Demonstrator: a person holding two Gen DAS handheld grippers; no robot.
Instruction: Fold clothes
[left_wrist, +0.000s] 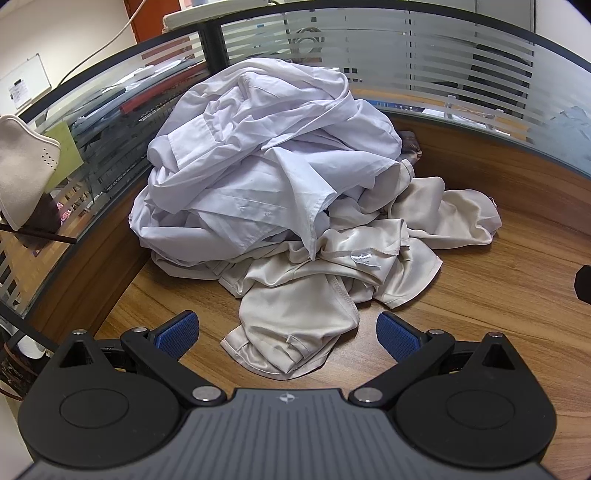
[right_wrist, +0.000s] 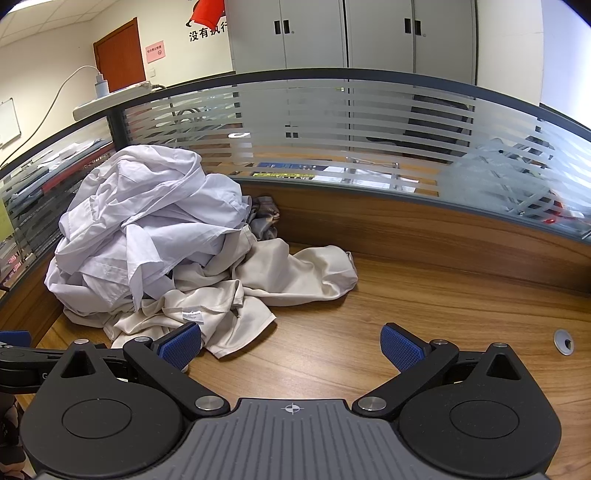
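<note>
The left gripper (left_wrist: 287, 334) is wide open and holds nothing. Its blue pads (left_wrist: 177, 334) sit on either side of the near edge of the beige garment (left_wrist: 295, 321), which lies low on the wooden desk (left_wrist: 498, 314). The right gripper (right_wrist: 291, 347) is wide open too, with only bare desk between its pads. One pad is just beside the beige cloth.

The clothes are a messy heap in the desk corner. A white shirt (left_wrist: 258, 147) sits on top.

I think the best start is to pinch one loose beige edge and pull it slowly free from the pile.
</note>
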